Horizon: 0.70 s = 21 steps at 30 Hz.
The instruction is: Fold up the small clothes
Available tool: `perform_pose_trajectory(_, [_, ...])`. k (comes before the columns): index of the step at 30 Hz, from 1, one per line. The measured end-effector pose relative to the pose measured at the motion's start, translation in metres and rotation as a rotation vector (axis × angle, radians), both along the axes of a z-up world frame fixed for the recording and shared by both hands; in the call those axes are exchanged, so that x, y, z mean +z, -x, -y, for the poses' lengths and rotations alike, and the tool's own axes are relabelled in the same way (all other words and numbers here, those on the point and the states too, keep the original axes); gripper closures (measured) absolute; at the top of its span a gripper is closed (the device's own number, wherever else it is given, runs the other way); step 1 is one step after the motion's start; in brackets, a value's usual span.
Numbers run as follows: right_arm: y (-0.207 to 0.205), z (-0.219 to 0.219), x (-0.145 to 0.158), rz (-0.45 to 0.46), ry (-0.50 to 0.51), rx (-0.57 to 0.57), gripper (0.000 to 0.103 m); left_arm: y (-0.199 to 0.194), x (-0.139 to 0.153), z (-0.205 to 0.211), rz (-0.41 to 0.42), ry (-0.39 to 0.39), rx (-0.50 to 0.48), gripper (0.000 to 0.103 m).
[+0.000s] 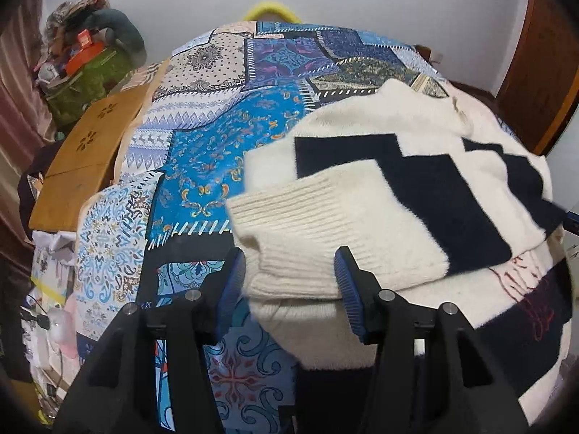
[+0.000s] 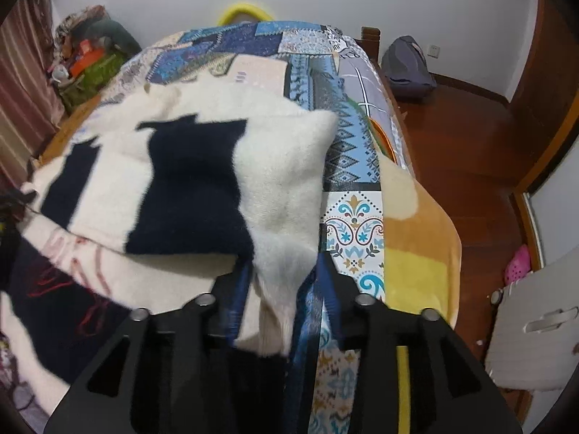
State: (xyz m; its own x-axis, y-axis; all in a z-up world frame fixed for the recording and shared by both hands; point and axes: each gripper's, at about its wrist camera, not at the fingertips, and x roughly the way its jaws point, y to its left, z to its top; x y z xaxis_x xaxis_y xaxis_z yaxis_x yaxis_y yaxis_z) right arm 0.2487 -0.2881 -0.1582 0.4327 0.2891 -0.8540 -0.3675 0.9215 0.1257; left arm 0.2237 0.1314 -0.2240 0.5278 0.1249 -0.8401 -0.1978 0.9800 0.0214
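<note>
Jaws of both grippers straddle the cream sweater [image 1: 380, 195]: left gripper [image 1: 289, 282] parted around its cuff, right gripper [image 2: 282, 289] blurred, seemingly loosened at six o'clock; folding looks half done.

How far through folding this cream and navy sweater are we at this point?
Done: the sweater lies on the bedspread with a ribbed cuff already folded in over the body. In hand: the left gripper has that cuff between its fingers; the right gripper has a cream edge between its own, blurred, so grip unclear. Left: the final folds; it isn't yet compact.
</note>
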Motion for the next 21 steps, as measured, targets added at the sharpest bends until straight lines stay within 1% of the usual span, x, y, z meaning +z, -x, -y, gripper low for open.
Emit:
perform_pose_trajectory(1, [0.001,0.001,0.005,0.011,-0.012,-0.001,0.056,0.002,0.003,-0.003,0.006,0.016,0.001,0.052])
perform_pose_trajectory(3, [-0.001,0.001,0.017,0.035,-0.035,0.004,0.046,0.005,0.011,-0.009,0.027,0.026,0.009,0.052])
perform_pose_trajectory(5, [-0.007,-0.004,0.026,0.068,-0.034,0.005,0.044,0.008,0.022,-0.016,0.057,-0.01,0.028,0.051])
perform_pose_trajectory(6, [-0.011,-0.008,0.028,0.076,-0.028,0.011,0.043,0.009,0.026,-0.021,0.072,-0.021,0.042,0.049])
perform_pose_trajectory(8, [-0.024,-0.015,0.025,0.074,-0.033,0.016,0.043,0.007,0.03,-0.035,0.082,-0.011,0.068,0.046])
perform_pose_trajectory(10, [-0.037,-0.019,0.016,0.06,-0.042,0.001,0.043,0.0,0.028,-0.049,0.069,0.021,0.092,0.046])
perform_pose_trajectory(12, [-0.051,-0.021,0.004,0.031,-0.044,-0.024,0.043,-0.012,0.019,-0.059,0.036,0.074,0.094,0.046])
perform_pose_trajectory(15, [-0.069,-0.022,-0.013,-0.014,-0.04,-0.055,0.043,-0.035,0.0,-0.062,-0.051,0.149,0.066,0.046])
perform_pose_trajectory(17, [-0.078,-0.022,-0.022,-0.036,-0.06,-0.061,0.043,-0.052,-0.016,-0.061,-0.099,0.206,0.046,0.046])
perform_pose_trajectory(20, [-0.09,-0.022,-0.033,-0.083,-0.093,-0.07,0.043,-0.069,-0.029,-0.063,-0.112,0.269,0.057,0.044])
perform_pose_trajectory(21, [-0.092,-0.023,-0.035,-0.094,-0.097,-0.07,0.046,-0.072,-0.031,-0.065,-0.106,0.296,0.061,0.044])
